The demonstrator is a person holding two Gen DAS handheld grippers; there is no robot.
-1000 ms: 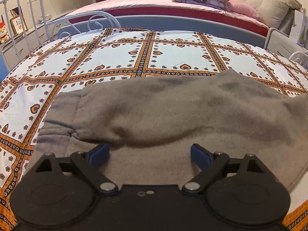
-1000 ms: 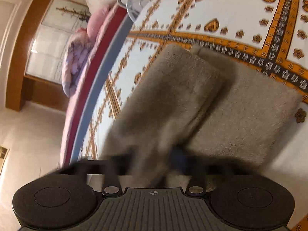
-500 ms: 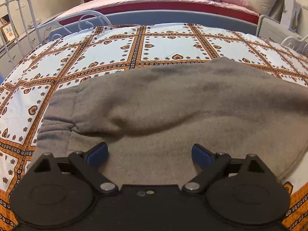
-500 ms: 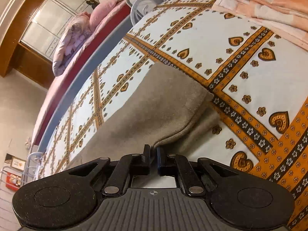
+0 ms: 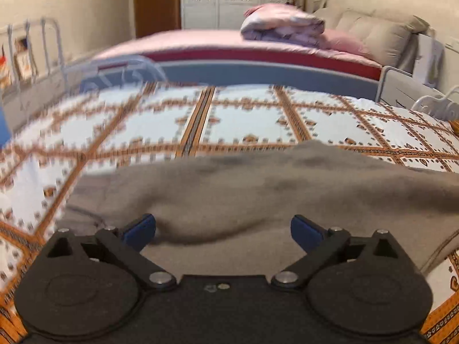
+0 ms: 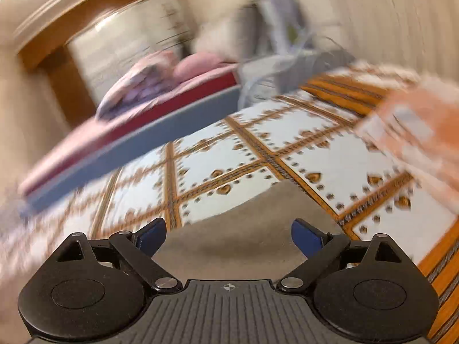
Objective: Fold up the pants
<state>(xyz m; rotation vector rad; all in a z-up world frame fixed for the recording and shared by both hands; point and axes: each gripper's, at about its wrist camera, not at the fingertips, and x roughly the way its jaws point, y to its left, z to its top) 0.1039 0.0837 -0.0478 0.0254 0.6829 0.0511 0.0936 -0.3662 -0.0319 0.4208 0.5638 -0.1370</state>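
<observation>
Grey-brown fleece pants (image 5: pixel 258 192) lie folded over on the patterned bedspread (image 5: pixel 243 114), filling the lower part of the left wrist view. My left gripper (image 5: pixel 223 229) is open and empty, its blue pads just above the pants' near fold. In the right wrist view, which is blurred, one end of the pants (image 6: pixel 246 229) lies just beyond my right gripper (image 6: pixel 229 235). That gripper is open and empty, with nothing between its pads.
A second bed with pink sheets (image 5: pixel 229 43) and a rolled quilt (image 5: pixel 281 25) stands behind. White metal rails (image 5: pixel 43 48) are at the left. A peach-coloured cloth (image 6: pixel 416 132) lies at the right on the bedspread (image 6: pixel 287 149).
My right gripper has let go of the pants end, opened and pulled back upward. My left gripper stayed open and tilted up slightly.
</observation>
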